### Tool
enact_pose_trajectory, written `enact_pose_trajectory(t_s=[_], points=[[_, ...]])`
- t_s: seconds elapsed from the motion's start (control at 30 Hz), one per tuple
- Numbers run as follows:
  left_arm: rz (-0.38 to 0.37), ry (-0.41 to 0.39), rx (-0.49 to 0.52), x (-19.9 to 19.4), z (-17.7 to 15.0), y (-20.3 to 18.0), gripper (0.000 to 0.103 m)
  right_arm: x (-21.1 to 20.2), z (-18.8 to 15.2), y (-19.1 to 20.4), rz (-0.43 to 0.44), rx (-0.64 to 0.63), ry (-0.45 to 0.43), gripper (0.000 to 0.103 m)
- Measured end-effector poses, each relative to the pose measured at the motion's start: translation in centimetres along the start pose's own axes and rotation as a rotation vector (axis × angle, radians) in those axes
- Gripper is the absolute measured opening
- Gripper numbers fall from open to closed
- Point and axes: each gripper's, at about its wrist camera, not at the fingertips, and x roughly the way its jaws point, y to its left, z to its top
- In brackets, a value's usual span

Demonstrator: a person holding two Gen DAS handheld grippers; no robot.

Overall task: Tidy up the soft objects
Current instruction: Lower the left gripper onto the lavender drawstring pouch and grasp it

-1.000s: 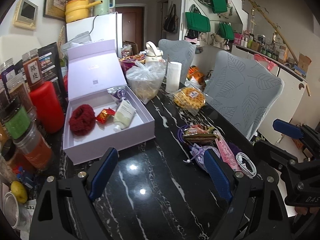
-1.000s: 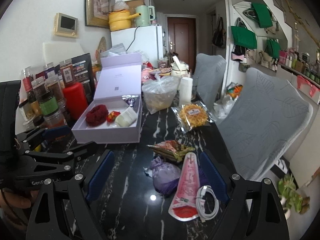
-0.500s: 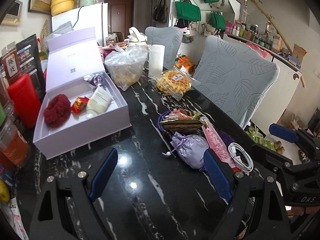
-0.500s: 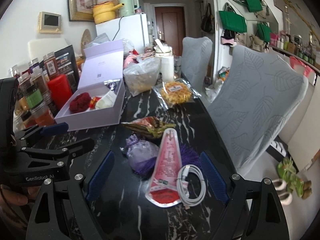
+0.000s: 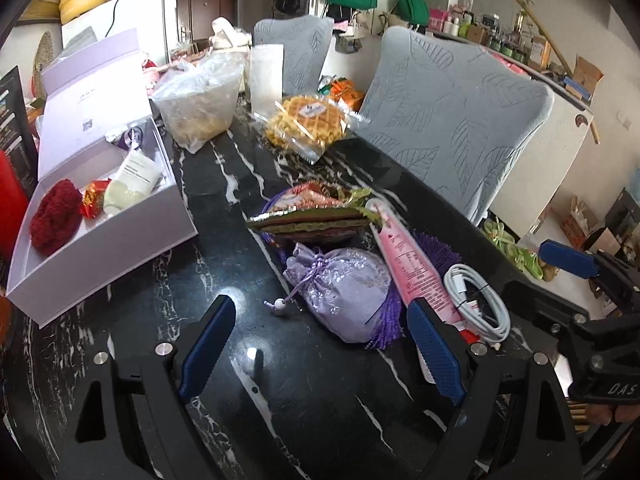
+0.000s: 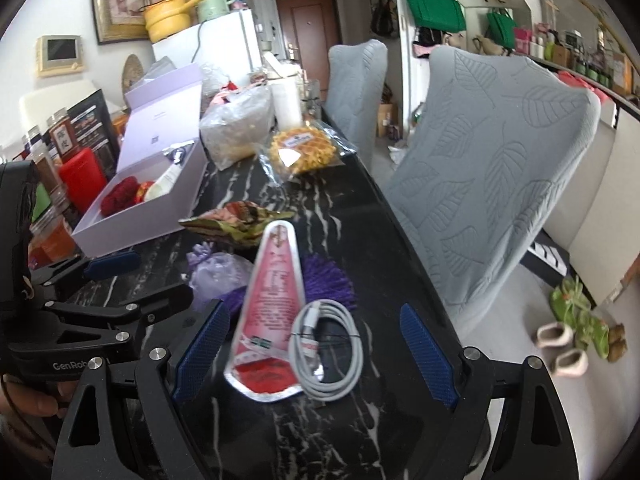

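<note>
A lilac drawstring pouch (image 5: pixel 344 292) lies on the black marble table (image 5: pixel 256 380), just ahead of my open, empty left gripper (image 5: pixel 320 344). It also shows in the right wrist view (image 6: pixel 218 272). A pink pointed sachet (image 6: pixel 272 304) and a coiled white cable (image 6: pixel 326 344) lie between the fingers of my open, empty right gripper (image 6: pixel 312 356). A purple fuzzy item (image 6: pixel 326 280) lies under the sachet. An open lilac box (image 5: pixel 100 208) at the left holds a red knitted piece (image 5: pixel 54 212), a red wrapper and a white tube.
A flat snack packet (image 5: pixel 316 216), a bagged waffle (image 5: pixel 308 120), a clear bag of food (image 5: pixel 200 100) and a white cup stand further back. Jars and a red canister (image 6: pixel 82 176) line the left edge. Two grey chairs (image 6: pixel 492 184) stand at the right.
Both grippers have moved forward and right, closer to the pouch, sachet and cable. The box has shifted to the left of both views. Both stay open.
</note>
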Motion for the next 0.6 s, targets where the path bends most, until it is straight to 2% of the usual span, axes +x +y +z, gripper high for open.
enact_pose_trajectory(t_s=[0.27, 0.37, 0.6], points=[[-0.011, 0.076, 0.019, 2.6, 0.1, 0.3, 0.089, 1.4, -0.1, -1.6, 0.008, 0.021, 0.034, 0.088], [-0.01, 0.096, 0.064, 3.5, 0.4, 0.0, 0.089, 1.8, -0.1, -1.9, 0.011, 0.026, 0.043, 0.088], [-0.067, 0.149, 0.164, 5.3, 1.3, -0.8, 0.089, 2.9, -0.1, -2.5, 0.02, 0.042, 0.066, 0.088]])
